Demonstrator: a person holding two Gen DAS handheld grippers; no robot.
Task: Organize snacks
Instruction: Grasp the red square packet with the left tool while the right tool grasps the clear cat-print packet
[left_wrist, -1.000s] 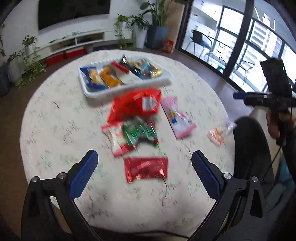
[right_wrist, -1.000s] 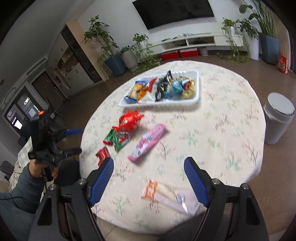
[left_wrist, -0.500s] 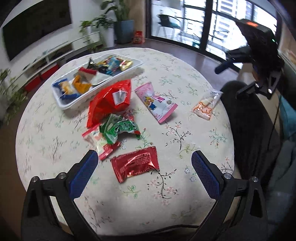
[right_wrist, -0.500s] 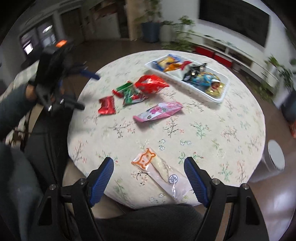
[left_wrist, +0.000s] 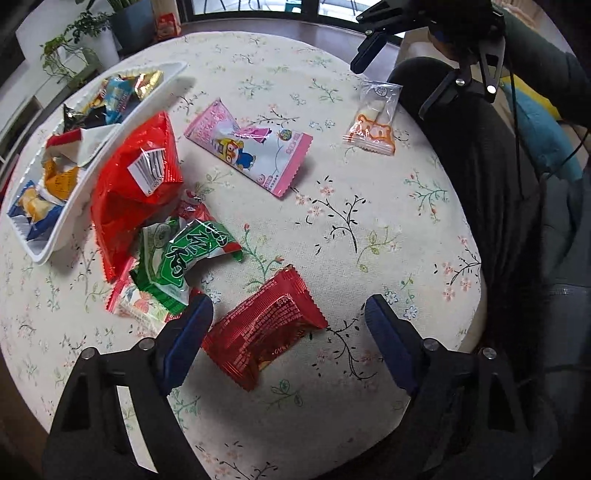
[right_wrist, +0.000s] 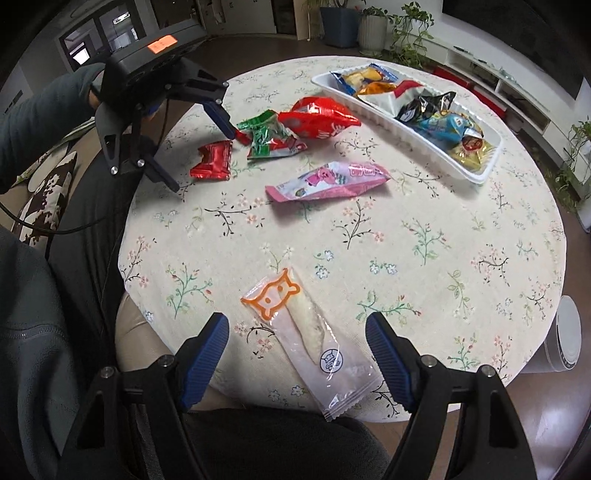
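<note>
**Inspector:** Count the loose snacks on your table (right_wrist: 424, 236).

**Operator:** Six.

**Inspector:** Agreed. One small red packet (left_wrist: 264, 328) lies nearest the table edge on your left, between the fingers of your left gripper (left_wrist: 288, 325). Those jaws are closing, but the pads do not yet press on it. Beside it sits a pile of three: one green packet (left_wrist: 188, 254) on top of one red-and-white packet (left_wrist: 138, 306), both against one large red bag (left_wrist: 131, 184). A second small red wrapper (left_wrist: 192, 210) peeks out between bag and green packet; I cannot tell its full shape. That makes five.

**Operator:** And the pink one?

**Inspector:** One pink packet (right_wrist: 328, 181), alone near the middle of the cloth, well apart from the pile. Sixth is one clear packet (right_wrist: 314, 339) with an orange bear outline, at the table edge in front of you. It lies between the fingers of your right gripper (right_wrist: 297, 343), jaws wide, nothing gripped.

**Operator:** The tray?

**Inspector:** One white tray (right_wrist: 373, 118) at the far side, just beside the large red bag. It holds several packets: blue, orange, white-and-red, black, light blue, gold. They overlap, so I will not give you an exact number.

**Operator:** Anything else?

**Inspector:** One white bin (right_wrist: 565, 339) stands on the floor by the table.
</note>
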